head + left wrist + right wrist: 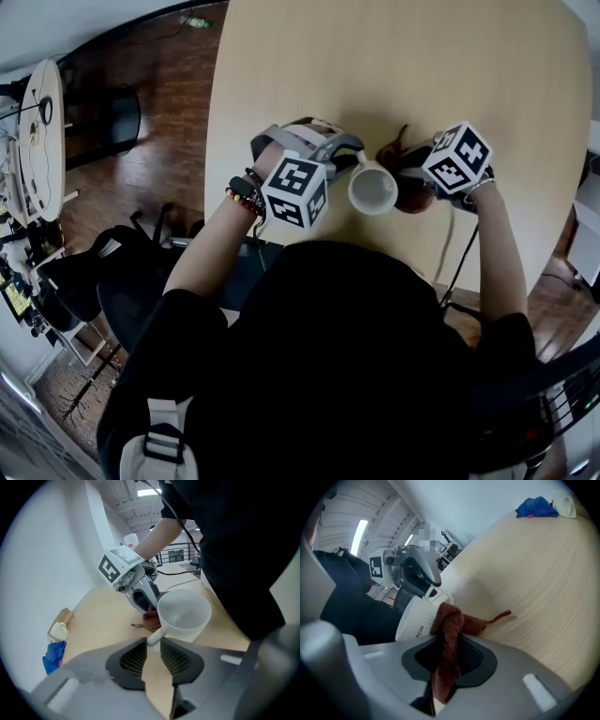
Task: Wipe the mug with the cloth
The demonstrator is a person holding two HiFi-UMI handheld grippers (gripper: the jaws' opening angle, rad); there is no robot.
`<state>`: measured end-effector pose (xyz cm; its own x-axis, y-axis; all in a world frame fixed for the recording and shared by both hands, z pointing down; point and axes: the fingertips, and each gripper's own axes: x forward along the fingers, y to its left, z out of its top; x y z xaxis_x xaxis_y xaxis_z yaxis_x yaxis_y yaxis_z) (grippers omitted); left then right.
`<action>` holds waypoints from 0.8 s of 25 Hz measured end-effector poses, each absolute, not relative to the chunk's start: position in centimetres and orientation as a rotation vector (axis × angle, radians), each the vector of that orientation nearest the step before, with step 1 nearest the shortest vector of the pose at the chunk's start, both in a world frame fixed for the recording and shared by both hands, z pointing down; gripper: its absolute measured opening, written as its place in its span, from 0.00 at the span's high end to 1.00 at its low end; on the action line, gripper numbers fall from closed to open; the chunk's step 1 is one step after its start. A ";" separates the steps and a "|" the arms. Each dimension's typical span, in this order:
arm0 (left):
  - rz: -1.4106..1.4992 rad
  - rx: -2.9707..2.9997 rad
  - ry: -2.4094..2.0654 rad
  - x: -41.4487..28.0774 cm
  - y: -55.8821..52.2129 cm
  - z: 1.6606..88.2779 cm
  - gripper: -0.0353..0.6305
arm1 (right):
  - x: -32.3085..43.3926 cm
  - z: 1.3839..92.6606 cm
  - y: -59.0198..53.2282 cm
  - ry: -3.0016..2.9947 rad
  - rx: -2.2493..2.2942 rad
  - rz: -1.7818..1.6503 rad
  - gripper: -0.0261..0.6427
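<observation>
A white mug sits on the round wooden table just in front of me, its mouth up. My left gripper is at its left, and in the left gripper view the pads close on the mug's handle. A dark red cloth is pinched in my right gripper, which is shut on it. The cloth's bunched end touches the mug's ribbed side; a corner trails on the table. In the head view the cloth lies right of the mug, under the right gripper.
A blue rag and a pale beige object lie at the table's far edge. A black cable runs from the right gripper to the near edge. Dark chairs stand on the wooden floor at the left.
</observation>
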<state>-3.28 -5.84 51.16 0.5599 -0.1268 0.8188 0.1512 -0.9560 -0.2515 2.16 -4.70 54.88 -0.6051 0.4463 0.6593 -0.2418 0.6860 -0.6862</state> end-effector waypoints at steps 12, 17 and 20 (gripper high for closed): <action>-1.337 -2.497 0.022 -2.8 -6.5 51.1 0.82 | 1.0 47.9 -6.1 -2.139 -0.227 1.017 0.85; -1.344 -2.507 0.031 -2.8 -6.5 51.2 0.82 | -0.7 48.3 -6.4 -2.139 -0.248 0.940 0.85; -1.336 -2.516 0.038 -2.7 -6.7 51.0 0.82 | -1.4 49.7 -6.5 -2.119 -0.240 0.935 0.85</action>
